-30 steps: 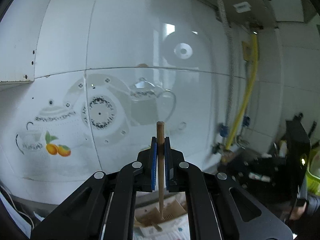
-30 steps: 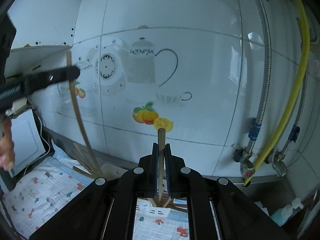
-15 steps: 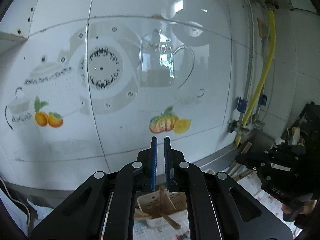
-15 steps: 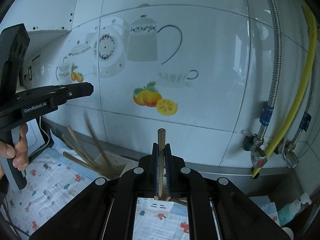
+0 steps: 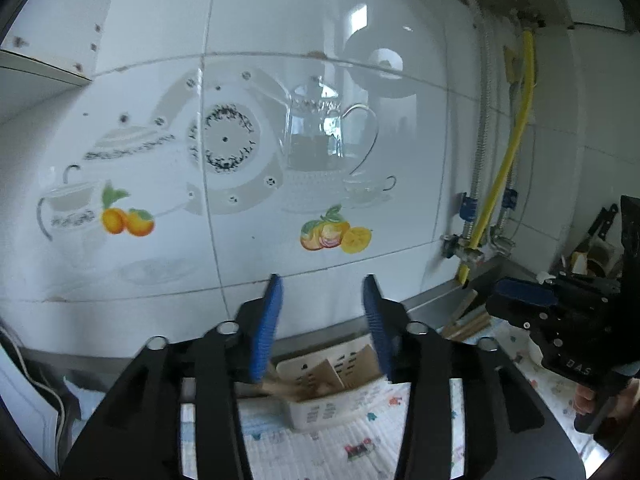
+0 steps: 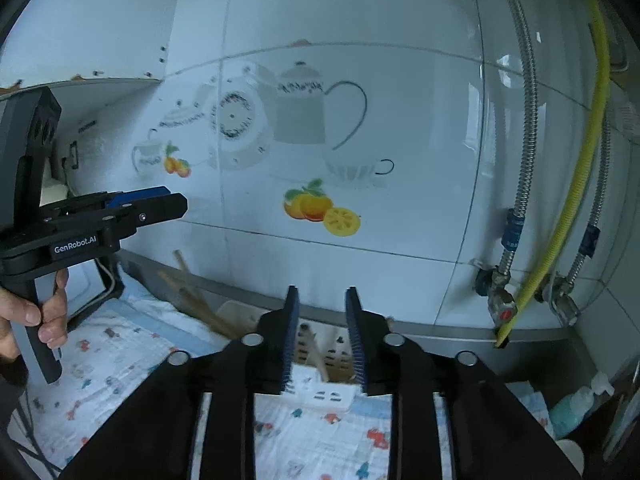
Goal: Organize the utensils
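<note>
A white slotted utensil holder stands on the patterned cloth against the tiled wall, with several wooden utensils in it. It also shows in the right wrist view, with wooden sticks leaning out to its left. My left gripper is open and empty above the holder. My right gripper is open and empty above the holder too. Each gripper shows from the side in the other's view: the right one and the left one.
A tiled wall with teapot and fruit prints stands close ahead. Metal hoses and a yellow pipe with valves run down at the right. A teal bottle stands at the lower right. A white appliance sits at the left.
Both grippers have opened. The wooden utensil each one held has dropped into the holder. Both views have tilted down toward the holder.
</note>
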